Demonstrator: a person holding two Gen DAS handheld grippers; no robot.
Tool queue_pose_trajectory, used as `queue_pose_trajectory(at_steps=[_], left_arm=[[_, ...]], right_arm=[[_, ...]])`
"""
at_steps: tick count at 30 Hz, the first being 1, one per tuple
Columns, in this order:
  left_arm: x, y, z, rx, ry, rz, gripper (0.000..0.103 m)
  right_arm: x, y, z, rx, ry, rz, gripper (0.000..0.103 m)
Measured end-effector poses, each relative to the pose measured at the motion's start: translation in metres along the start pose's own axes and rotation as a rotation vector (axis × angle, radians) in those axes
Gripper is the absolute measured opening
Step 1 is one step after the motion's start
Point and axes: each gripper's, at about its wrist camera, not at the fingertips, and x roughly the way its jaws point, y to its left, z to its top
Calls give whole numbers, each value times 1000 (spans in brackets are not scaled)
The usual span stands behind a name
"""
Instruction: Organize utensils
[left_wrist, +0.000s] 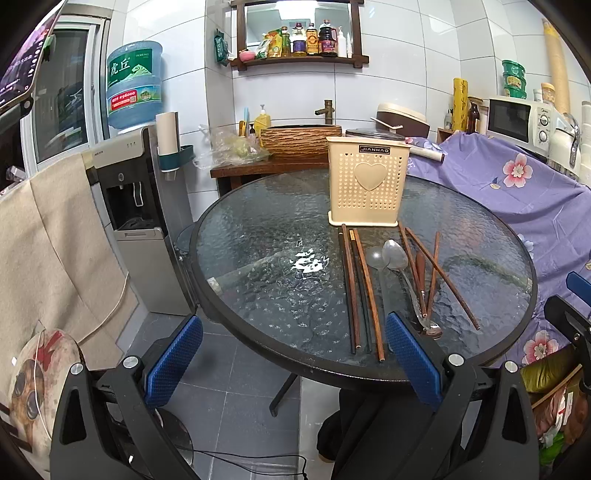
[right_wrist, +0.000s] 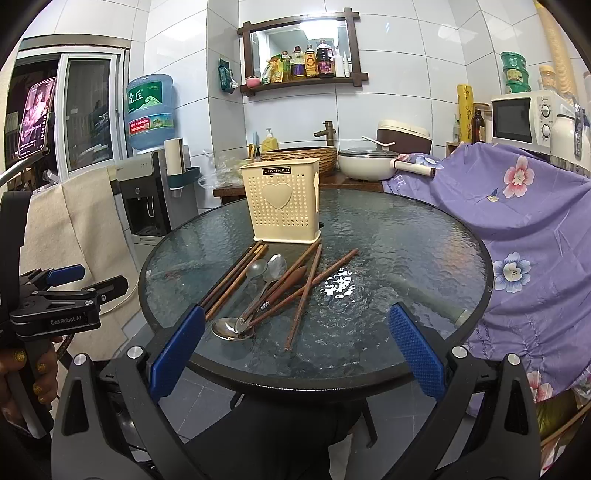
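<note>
Both hand-held grippers, left (left_wrist: 295, 354) and right (right_wrist: 295, 349), are hovering wide open, empty. Chopsticks (right_wrist: 236, 275) and spoons (right_wrist: 255, 288) are lying on the glass worktop (right_wrist: 406, 251) before the cream utensil holder (right_wrist: 280, 201).

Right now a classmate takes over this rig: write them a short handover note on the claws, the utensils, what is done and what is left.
Left claw: open, empty, at the near table edge.
Right claw: open, empty, at the near table edge.
Cream utensil holder stands upright on the glass table.
Chopsticks, metal spoons and wooden-handled spoon lie loose in front of it.
Done: nothing visibly.
Left: put every utensil into the holder.
</note>
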Motion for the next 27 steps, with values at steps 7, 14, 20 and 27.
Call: queue_pose_trajectory(at_steps=[7, 14, 20, 27], left_arm=[[0, 0, 0, -1, 1, -1, 97], [0, 1, -4, -4, 5, -1, 97], [9, 6, -6, -14, 15, -21, 97], [23, 9, -4, -11, 36, -16, 97]], right_arm=[[2, 1, -2, -1, 6, 1, 98], [5, -2, -3, 5, 18, 3, 98], [10, -2, -1, -2, 32, 1, 98], [25, -4, 2, 0, 72, 8, 98]])
